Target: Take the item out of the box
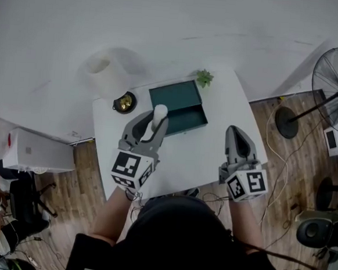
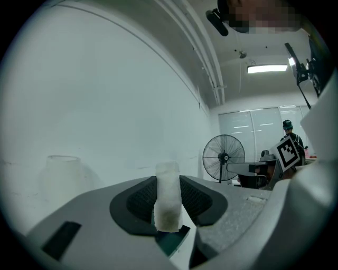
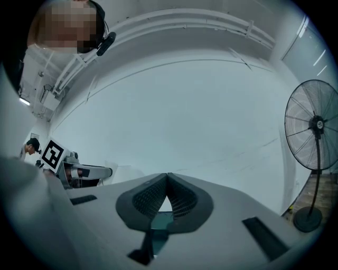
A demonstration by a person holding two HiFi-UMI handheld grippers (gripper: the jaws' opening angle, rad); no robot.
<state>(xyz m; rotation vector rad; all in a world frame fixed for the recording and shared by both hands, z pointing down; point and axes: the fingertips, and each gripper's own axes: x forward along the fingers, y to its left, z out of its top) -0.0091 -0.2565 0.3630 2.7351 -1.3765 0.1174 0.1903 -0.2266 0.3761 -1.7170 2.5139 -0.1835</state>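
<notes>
A white, rough-sided cylinder (image 1: 159, 115) stands upright, clamped between the left gripper's (image 2: 168, 182) fingers, above the front edge of the open dark green box (image 1: 188, 125). The box sits toward the worktop's (image 1: 205, 160) back edge. The right gripper's (image 1: 237, 136) fingers are pressed together near the right edge. A small plant (image 1: 204, 78) occupies the back right corner, and a dark round dish (image 1: 125, 102) sits by the left edge.

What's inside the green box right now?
The visible interior of the green box looks bare. Its near-left corner is covered by the left hand-held gripper, shut on the white cylinder.
</notes>
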